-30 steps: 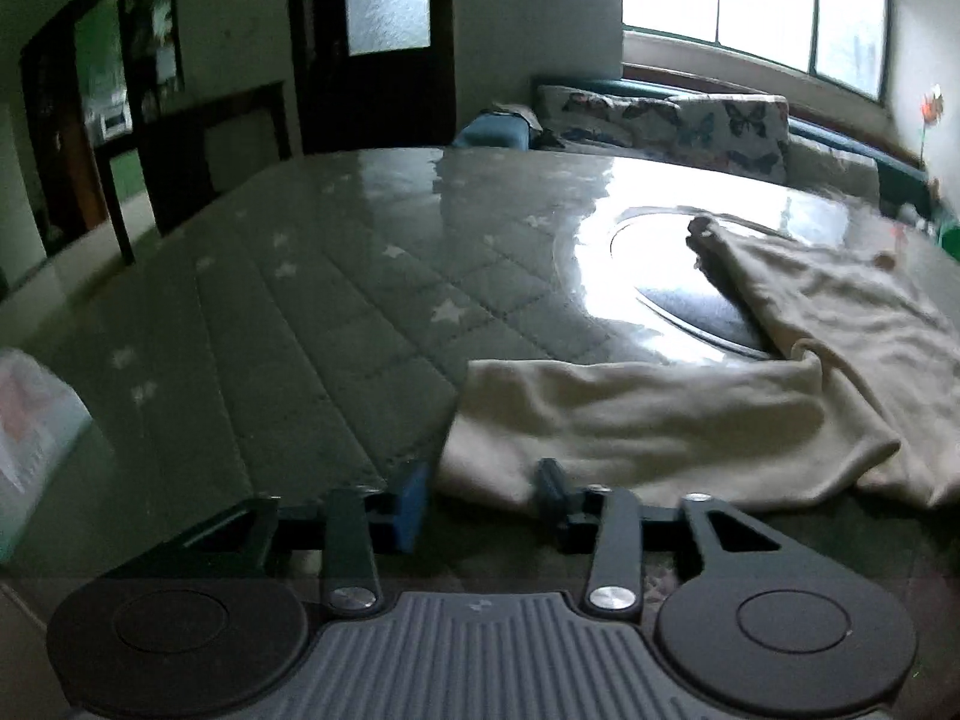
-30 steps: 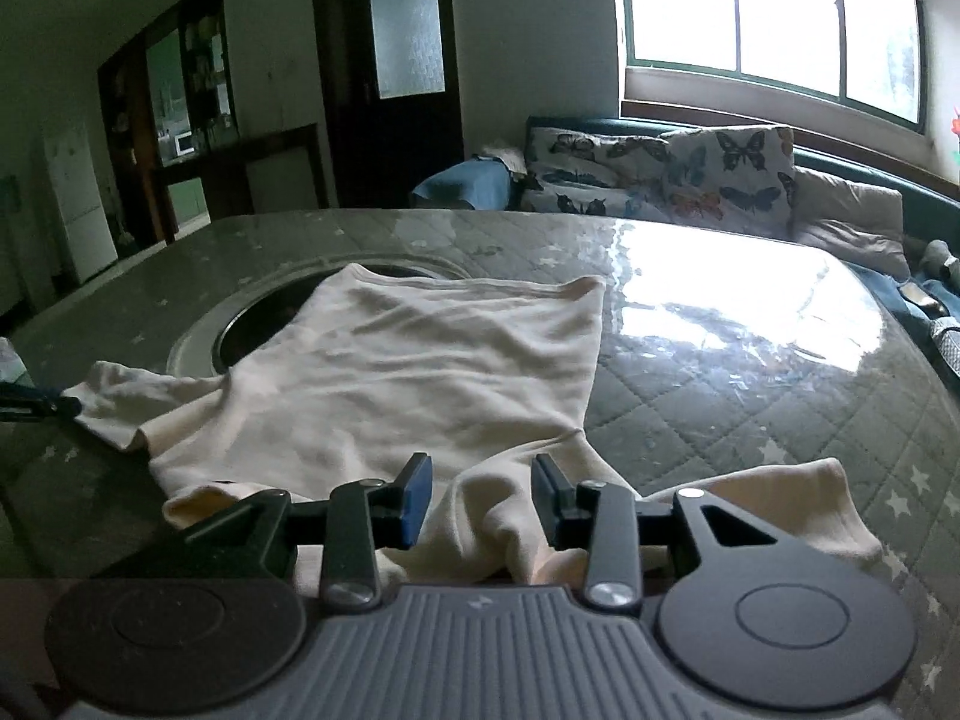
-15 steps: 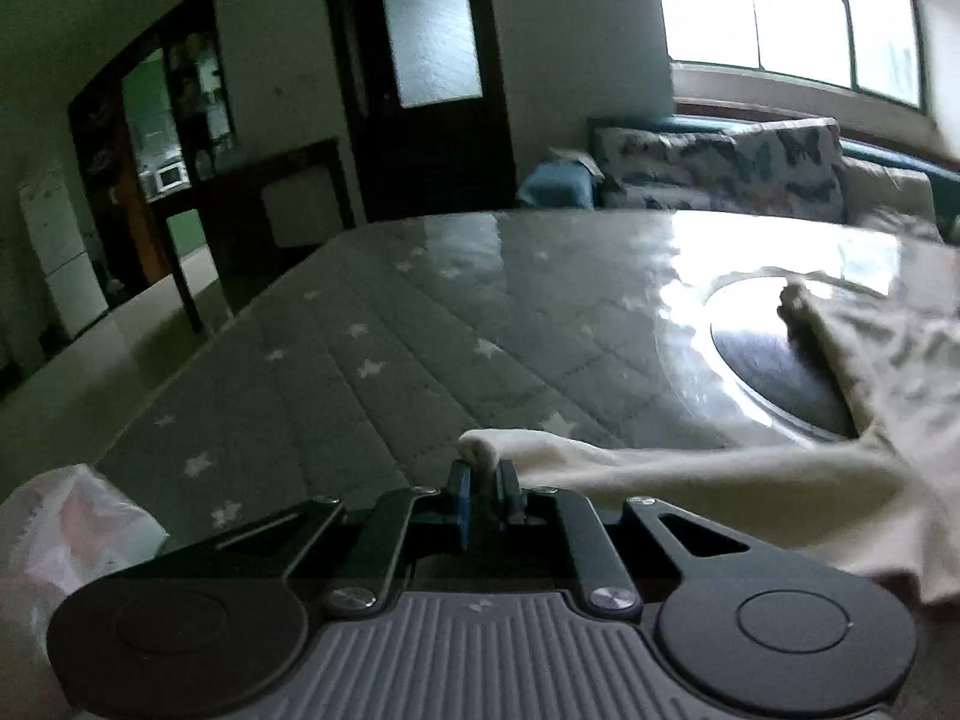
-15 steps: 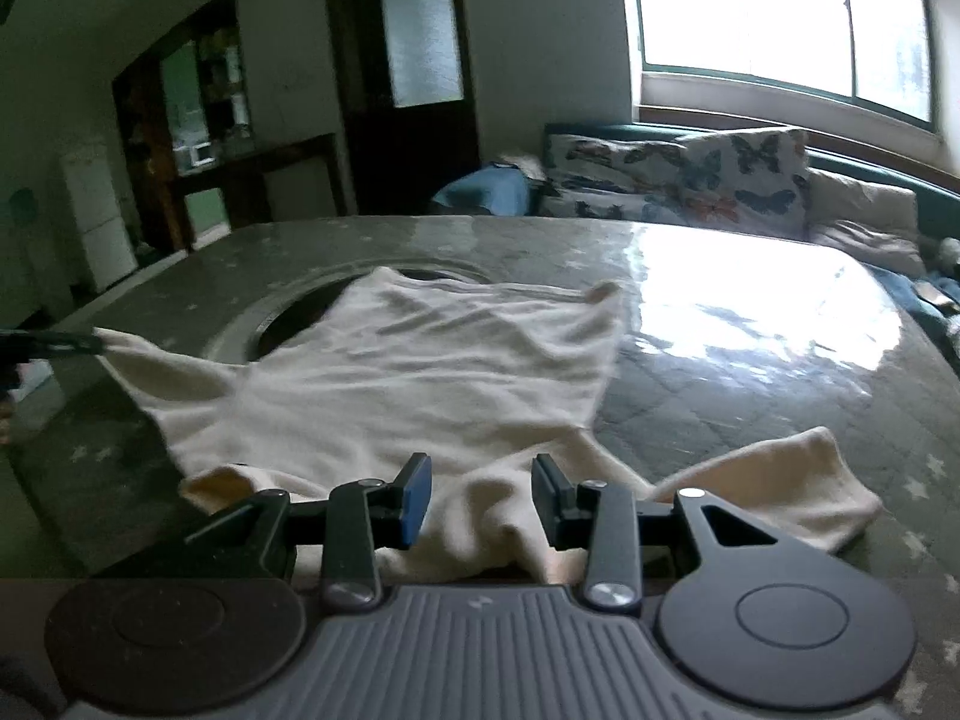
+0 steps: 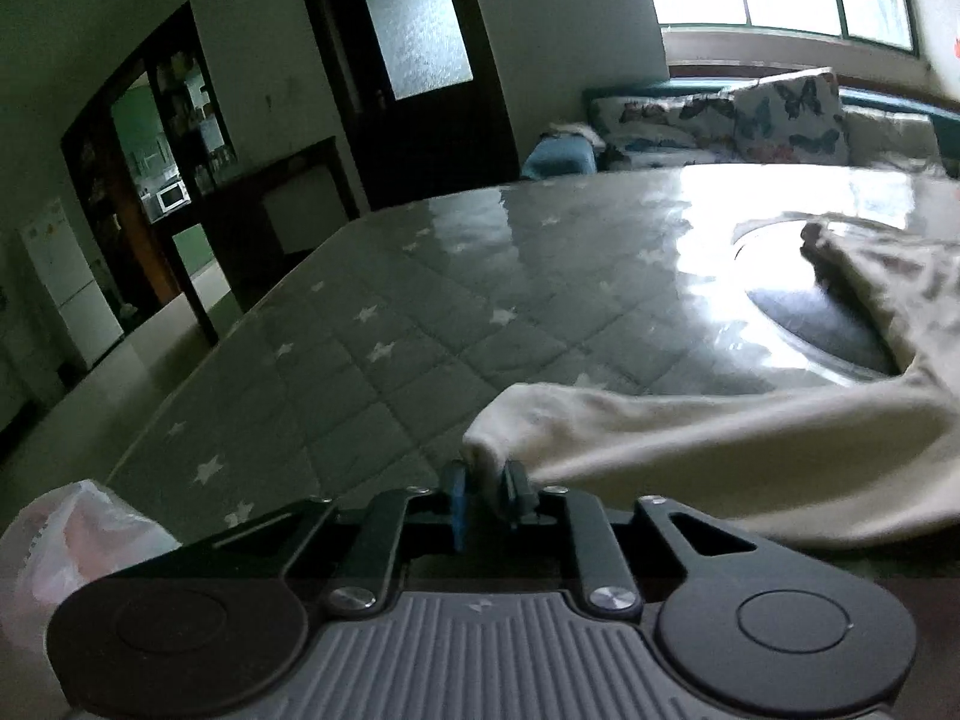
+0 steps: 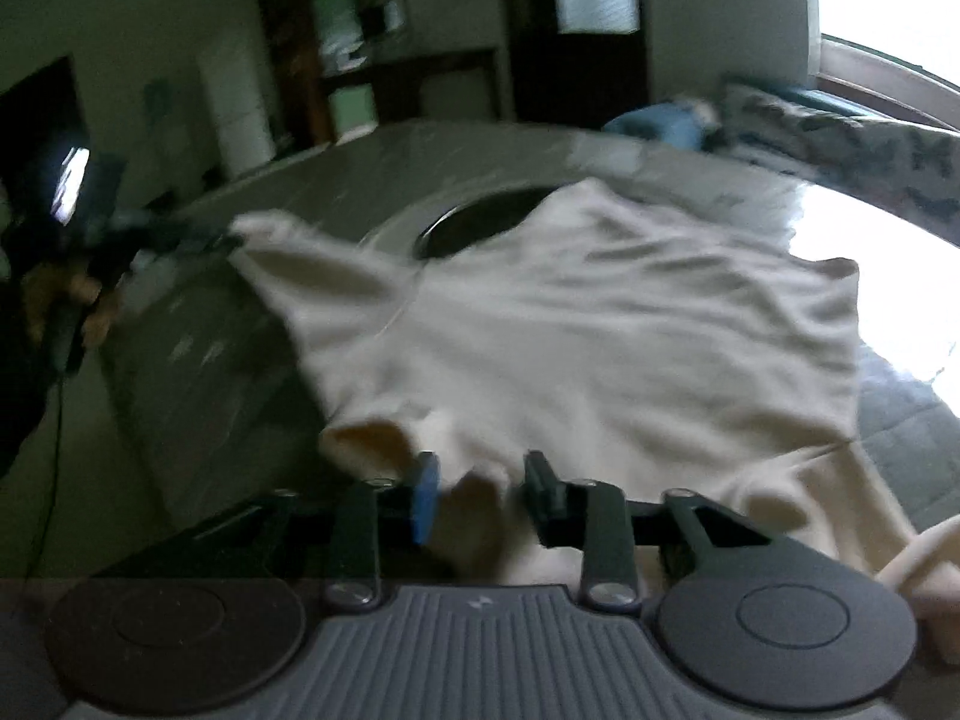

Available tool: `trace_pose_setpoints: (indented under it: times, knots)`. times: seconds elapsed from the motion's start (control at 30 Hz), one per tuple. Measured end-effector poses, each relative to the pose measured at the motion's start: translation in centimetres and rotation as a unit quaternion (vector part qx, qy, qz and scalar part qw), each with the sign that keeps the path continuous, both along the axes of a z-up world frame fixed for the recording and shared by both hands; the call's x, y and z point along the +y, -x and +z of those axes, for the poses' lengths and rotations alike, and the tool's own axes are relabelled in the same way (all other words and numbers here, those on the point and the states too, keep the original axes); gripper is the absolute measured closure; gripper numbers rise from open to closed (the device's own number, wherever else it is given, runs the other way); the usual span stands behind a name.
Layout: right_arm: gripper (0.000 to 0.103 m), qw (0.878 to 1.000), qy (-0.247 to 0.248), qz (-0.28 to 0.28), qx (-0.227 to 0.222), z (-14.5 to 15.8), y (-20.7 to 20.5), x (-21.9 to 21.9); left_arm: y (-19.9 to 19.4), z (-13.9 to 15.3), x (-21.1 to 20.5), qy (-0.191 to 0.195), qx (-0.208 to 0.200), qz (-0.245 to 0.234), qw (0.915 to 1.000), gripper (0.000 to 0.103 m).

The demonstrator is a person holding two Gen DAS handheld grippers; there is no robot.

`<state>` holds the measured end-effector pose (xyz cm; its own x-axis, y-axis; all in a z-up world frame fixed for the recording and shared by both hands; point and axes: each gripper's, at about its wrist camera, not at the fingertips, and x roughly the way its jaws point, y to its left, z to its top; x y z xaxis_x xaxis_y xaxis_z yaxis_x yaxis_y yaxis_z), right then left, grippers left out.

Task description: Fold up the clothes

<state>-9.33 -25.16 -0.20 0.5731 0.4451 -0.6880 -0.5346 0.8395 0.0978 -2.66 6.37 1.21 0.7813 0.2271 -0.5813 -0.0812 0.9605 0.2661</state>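
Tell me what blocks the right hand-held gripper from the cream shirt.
Nothing visible. A fold of the cream shirt near its neckline already lies between the closing jaws of the right hand-held gripper, on the quilted table.

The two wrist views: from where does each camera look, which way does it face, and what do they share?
Left wrist view: sits behind the left tongs, looking slightly down across the quilted table toward a dark door; a sleeve of the cream garment lies between its opening tips.
Right wrist view: sits behind the right tongs, looking over the spread garment; cloth lies between its closing tips, and the person's hand with the left tongs shows at the far left, blurred.
Shared: the same garment, table and its round dark inset.
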Motion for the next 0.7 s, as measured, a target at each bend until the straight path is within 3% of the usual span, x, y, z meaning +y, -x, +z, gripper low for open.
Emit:
trace_pose_setpoints:
  times: [0.07,0.17,0.27,0.4,0.5,0.6,0.7]
  knots:
    - [0.075,1.0,0.013,0.018,-0.008,0.0,1.1,0.4,-0.1,-0.3,0.5,-0.015,0.003,0.019,0.9997,0.08]
    - [0.075,1.0,-0.002,0.025,0.004,0.2,2.1,0.0,0.2,0.0,1.3,0.0,0.004,0.039,0.9992,0.079]
    - [0.075,1.0,-0.023,0.015,0.009,0.7,2.9,-0.9,1.0,1.1,0.6,0.006,-0.008,0.028,0.9996,0.079]
    - [0.074,0.998,-0.053,-0.036,-0.012,2.6,3.7,-3.6,2.0,3.1,-2.7,0.028,-0.03,-0.041,0.9983,0.079]
    - [0.074,0.992,-0.044,-0.11,-0.034,3.4,3.1,-6.5,2.3,4.1,-6.3,0.06,-0.032,-0.115,0.9911,0.079]
    - [0.074,0.979,-0.044,-0.197,-0.038,3.8,1.9,-10.1,2.4,4.5,-10.2,0.088,-0.026,-0.191,0.9773,0.079]
    - [0.073,0.957,-0.043,-0.286,-0.028,3.7,0.2,-14.1,2.4,4.6,-14.2,0.111,-0.014,-0.263,0.9582,0.078]
